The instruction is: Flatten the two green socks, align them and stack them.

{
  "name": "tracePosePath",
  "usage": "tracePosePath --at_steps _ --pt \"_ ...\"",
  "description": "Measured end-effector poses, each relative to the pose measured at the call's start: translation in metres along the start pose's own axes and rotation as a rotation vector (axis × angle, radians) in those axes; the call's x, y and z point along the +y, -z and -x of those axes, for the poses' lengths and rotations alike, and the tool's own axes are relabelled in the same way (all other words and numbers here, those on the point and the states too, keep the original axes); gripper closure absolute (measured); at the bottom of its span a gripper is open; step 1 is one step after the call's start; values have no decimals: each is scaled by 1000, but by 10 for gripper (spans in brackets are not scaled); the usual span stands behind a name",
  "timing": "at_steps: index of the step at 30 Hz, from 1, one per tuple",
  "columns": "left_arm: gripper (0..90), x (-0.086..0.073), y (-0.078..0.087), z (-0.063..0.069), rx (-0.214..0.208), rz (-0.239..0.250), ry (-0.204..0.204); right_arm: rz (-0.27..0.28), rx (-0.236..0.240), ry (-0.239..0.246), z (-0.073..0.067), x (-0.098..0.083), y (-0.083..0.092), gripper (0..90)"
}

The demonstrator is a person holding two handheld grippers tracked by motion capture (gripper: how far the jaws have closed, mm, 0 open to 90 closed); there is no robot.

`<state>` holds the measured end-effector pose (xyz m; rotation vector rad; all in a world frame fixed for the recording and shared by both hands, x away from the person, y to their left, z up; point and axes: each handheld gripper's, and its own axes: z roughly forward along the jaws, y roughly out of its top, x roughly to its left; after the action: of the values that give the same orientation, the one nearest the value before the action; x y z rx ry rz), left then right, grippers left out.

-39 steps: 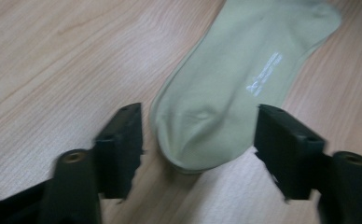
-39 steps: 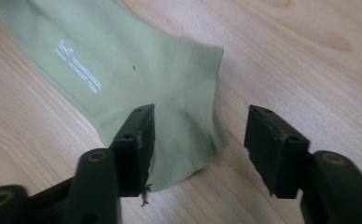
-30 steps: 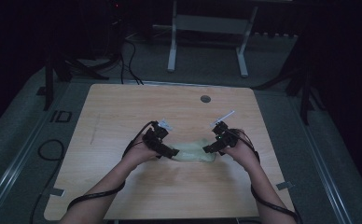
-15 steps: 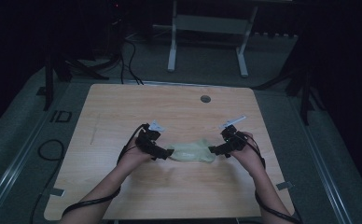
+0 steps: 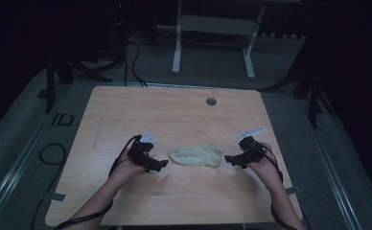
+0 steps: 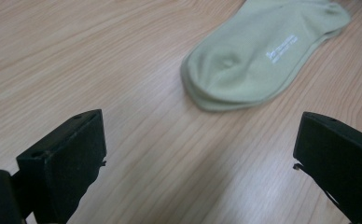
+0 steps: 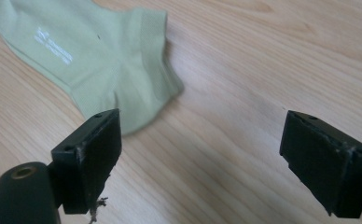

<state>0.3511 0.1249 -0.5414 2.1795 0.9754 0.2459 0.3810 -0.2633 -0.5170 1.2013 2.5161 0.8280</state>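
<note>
Here we see pale green sock (image 5: pixel 196 155) flat on table (image 5: pixel 174 115), between left gripper (image 5: pixel 161 164) and right gripper (image 5: pixel 228 158); both jaws wide apart, empty, right's just widening.

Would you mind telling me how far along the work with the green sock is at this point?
Done, it seems: the green sock lies flat on the table, apparently two layers stacked. In hand: nothing; the left gripper and right gripper stand open either side, jaws clear of it. Left: I cannot tell; perhaps folding it.

Dim, dark-edged high view; bright, soft close-ups.
</note>
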Motion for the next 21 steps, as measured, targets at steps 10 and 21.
tracePosePath --at_steps 10,21 --pt "25 -28 22 -10 37 24 24 42 -42 -45 11 -29 12 118" --pt "26 -59 43 -21 91 53 60 85 -92 -73 19 -67 21 118"
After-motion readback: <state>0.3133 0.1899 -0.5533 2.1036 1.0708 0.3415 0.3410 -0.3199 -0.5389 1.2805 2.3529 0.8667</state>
